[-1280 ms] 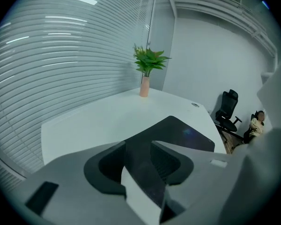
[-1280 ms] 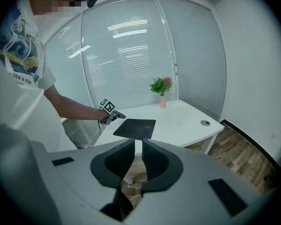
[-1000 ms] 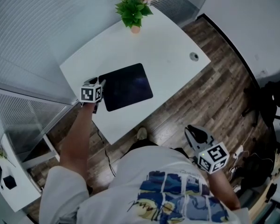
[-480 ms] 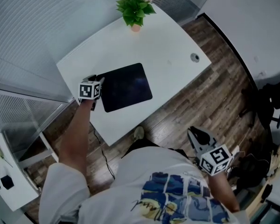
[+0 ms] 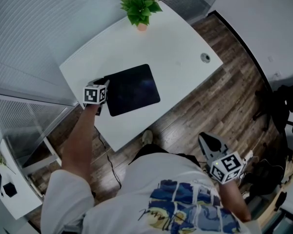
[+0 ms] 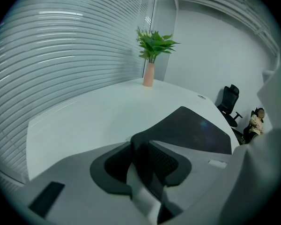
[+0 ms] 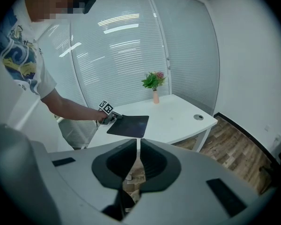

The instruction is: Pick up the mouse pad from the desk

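Right gripper point(image 5: 204, 139): nearest the person's body, low at their right side over the wood floor point(image 5: 224, 101), well apart from the desk point(image 5: 171, 43); its jaws stand together on nothing, idle. Left gripper point(image 6: 140, 146): reached out at the end of the person's left arm to the near-left corner of the black mouse pad point(image 5: 133, 89). Its jaws have just been closing, and the left gripper view shows the pad's corner curled up between them, clamped by the look of it. The rest of the pad lies flat on the white desktop, near the desk's left front edge. Judgement: the step in hand is securing the corner before the lift. To do it well, I would check that the pinch sits deep enough on the corner to hold it, then raise slowly and peel the pad up from that corner, since a thin, limp sheet will sag and could slide out of a shallow grip; a rubber underside may also cling to the desktop. Farther back: a round cable grommet point(image 5: 205, 57) at the desk's right end and a small potted plant point(image 5: 139, 6) in a pinkish vase at the far edge, both clear of the pad; window blinds point(image 5: 34, 23) beyond. Writing: none legible. The marker cube point(image 5: 95, 94) carries only square black-and-white patterns, the pad shows no brand, and the script on the person's shirt is too small to read.
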Demonstrator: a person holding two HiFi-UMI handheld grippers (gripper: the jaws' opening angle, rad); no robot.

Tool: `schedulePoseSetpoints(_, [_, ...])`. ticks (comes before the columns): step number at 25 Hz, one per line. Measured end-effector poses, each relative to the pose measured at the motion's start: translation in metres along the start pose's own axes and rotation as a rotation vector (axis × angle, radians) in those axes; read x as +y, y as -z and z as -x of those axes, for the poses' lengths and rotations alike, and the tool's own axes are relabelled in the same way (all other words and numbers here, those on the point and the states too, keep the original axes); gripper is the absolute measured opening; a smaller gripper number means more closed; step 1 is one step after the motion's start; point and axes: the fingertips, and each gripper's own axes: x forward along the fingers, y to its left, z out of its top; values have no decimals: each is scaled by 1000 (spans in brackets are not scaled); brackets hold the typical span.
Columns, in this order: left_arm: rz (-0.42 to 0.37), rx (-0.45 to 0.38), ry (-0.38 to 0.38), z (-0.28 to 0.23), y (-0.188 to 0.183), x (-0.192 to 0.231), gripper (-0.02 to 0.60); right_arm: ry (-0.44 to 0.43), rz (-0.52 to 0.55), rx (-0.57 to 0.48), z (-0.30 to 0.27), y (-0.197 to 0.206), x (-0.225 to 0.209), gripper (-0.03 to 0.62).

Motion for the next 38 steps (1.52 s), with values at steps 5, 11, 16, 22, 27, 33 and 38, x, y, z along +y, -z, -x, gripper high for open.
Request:
schedulePoseSetpoints(5, [-27, 14, -2, 0, 0, -11, 34, -4, -1, -2, 1, 2, 0, 25])
schedulePoseSetpoints(11, [-8, 7, -9, 8, -5, -17, 31, -13, 0, -16, 7, 5, -3, 23])
schedulePoseSetpoints(16, [-1, -22, -5, 26, -15, -28, 29, -28, 2, -34, 20, 11, -5, 23])
schedulePoseSetpoints(22, [3, -62, -18, 51, -30, -51, 28, -43, 10, -54, 44, 23, -15, 20])
schedulePoseSetpoints(27, [-27, -87, -34, 75, -44, -77, 28, -53, 25, -83, 67, 32, -23, 20])
schedulePoseSetpoints(33, [-56, -107, -52, 100, -56, -106, 26, -57, 23, -113, 93, 51, -31, 20])
schedulePoseSetpoints(38, [-87, -128, -53, 119, -70, -136, 26, -66, 17, -144, 115, 63, -37, 18])
